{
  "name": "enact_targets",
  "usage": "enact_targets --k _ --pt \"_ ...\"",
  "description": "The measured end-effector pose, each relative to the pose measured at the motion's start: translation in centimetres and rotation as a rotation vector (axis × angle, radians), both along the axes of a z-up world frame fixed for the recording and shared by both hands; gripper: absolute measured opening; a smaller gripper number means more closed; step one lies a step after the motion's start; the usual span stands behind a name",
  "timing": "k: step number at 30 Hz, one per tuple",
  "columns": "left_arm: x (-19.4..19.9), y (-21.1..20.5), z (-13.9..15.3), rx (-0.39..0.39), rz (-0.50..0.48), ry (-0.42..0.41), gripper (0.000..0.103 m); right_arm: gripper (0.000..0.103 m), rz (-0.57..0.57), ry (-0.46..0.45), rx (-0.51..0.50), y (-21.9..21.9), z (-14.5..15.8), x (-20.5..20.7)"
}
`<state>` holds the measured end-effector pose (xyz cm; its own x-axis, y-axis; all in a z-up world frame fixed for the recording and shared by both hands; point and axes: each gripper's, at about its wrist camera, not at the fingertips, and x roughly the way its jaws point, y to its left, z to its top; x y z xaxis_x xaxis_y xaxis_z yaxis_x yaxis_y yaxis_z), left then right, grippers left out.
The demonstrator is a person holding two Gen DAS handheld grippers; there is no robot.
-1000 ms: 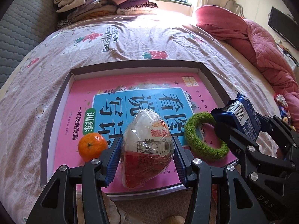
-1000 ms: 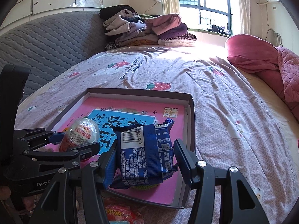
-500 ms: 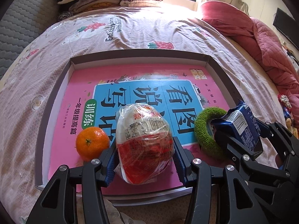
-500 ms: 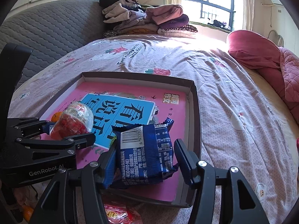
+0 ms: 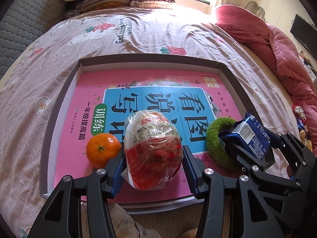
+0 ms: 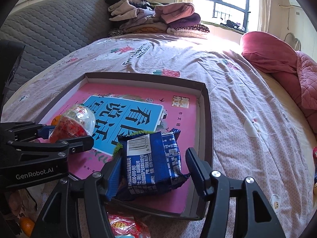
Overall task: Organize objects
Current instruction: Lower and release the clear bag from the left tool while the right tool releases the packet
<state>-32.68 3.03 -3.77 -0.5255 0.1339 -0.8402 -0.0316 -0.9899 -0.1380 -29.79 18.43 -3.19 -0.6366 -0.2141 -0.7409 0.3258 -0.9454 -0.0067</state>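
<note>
Left wrist view: left gripper clamps wrapped snack; right gripper jaws just widened around blue packet

A home bedroom: bed, folded clothes.

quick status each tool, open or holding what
left tool: shut on the wrapped snack.
right tool: jaws just opening, blue snack packet between them, right pad clear.

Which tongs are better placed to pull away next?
Right. The right tongs have just been opening, and the blue packet sits loose between them over the tray; the left tongs clamp the wrapped snack.
</note>
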Motion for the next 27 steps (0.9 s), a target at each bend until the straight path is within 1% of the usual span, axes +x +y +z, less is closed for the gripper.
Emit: enact_targets --k 11,15,18,22,27 --pt "0.4 -0.8 0.9 0.042 0.013 0.002 0.054 0.063 0.011 -0.001 -0.037 0.0 0.7 0.3" --pt "0.6 -0.8 1.3 0.041 0.016 0.007 0.060 0.064 0.012 0.004 -0.044 -0.1 0.9 0.4" --pt "0.9 -0.8 1.9 0.030 0.017 0.023 0.061 0.064 0.012 0.000 -0.062 0.1 1.2 0.5" --pt "1.3 -1.0 2.6 0.028 0.019 0.039 0.067 0.065 0.017 0.013 -0.074 0.0 1.7 0.7" --pt "1.9 -1.6 3.5 0.033 0.032 0.057 0.067 0.065 0.019 0.020 -0.090 0.1 2.4 1.0"
